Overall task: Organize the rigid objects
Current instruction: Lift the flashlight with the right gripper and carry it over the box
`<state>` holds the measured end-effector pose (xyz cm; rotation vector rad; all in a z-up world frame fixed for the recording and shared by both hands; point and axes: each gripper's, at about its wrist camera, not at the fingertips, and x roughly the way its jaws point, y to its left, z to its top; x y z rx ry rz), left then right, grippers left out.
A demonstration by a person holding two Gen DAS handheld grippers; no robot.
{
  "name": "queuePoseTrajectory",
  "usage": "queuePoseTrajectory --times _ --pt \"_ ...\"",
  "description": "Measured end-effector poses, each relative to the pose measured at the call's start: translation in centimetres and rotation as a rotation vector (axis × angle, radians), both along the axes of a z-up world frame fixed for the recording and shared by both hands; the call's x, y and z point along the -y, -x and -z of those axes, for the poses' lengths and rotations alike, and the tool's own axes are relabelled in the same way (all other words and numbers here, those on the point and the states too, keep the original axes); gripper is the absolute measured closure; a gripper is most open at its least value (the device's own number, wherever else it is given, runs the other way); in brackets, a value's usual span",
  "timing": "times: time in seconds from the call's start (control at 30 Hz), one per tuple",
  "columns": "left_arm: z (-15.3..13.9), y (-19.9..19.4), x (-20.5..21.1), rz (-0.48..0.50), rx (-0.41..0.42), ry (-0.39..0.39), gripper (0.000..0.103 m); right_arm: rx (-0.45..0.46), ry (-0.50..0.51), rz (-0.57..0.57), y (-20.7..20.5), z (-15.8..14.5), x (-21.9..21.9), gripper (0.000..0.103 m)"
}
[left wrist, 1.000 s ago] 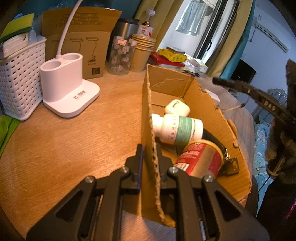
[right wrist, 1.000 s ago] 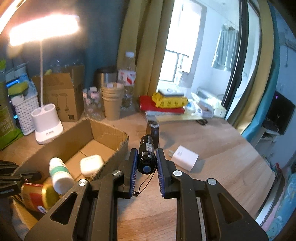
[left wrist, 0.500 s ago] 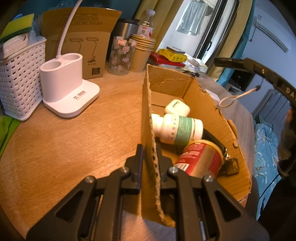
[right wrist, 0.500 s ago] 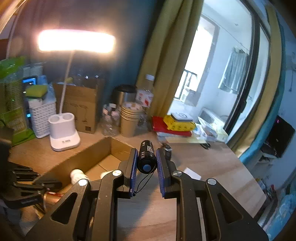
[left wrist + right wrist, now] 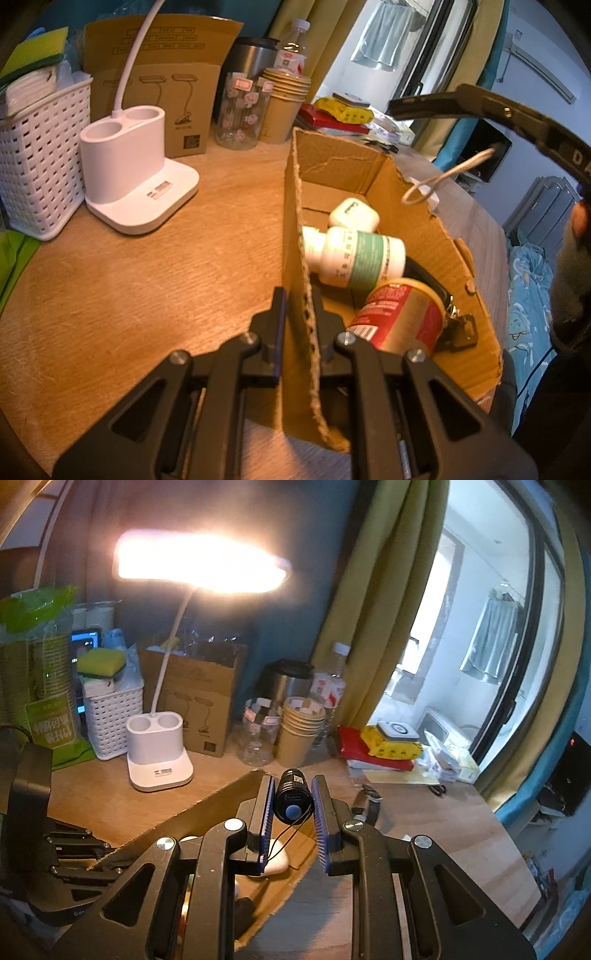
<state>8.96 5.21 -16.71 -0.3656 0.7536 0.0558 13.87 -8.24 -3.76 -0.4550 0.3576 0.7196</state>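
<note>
Two claws busy | your left claw [image 5: 298, 317] pinches the box [image 5: 436, 236] wall, thin ragged cardboard on the wood bench [image 5: 147, 288] | your right claw [image 5: 291, 808] clamps the smooth black round torch [image 5: 293, 800] above that box | risk: its dangling cord snags the rim, or the torch rolls against the bottle [image 5: 354, 258] and tin [image 5: 402, 317].

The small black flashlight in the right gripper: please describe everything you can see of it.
The flashlight is a short black cylinder, apparently metal, with a blue button on the end facing the camera. A thin cord loop hangs from that end. The right gripper is shut on it, blue ribbed pads pressing both sides. It points away from the camera, above the cardboard box. Nothing else touches it.
</note>
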Motion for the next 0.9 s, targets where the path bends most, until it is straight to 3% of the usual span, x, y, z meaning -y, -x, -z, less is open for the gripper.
queuePoseTrajectory --times 0.57,0.9 --pt "0.0 0.0 0.0 0.0 0.0 0.0 0.091 -0.096 0.131 -0.041 -2.6 5.6 -4.8 0.081" --pt "0.0 0.0 0.0 0.0 0.0 0.0 0.091 -0.148 0.169 -0.078 -2.9 7.3 -6.1 0.081"
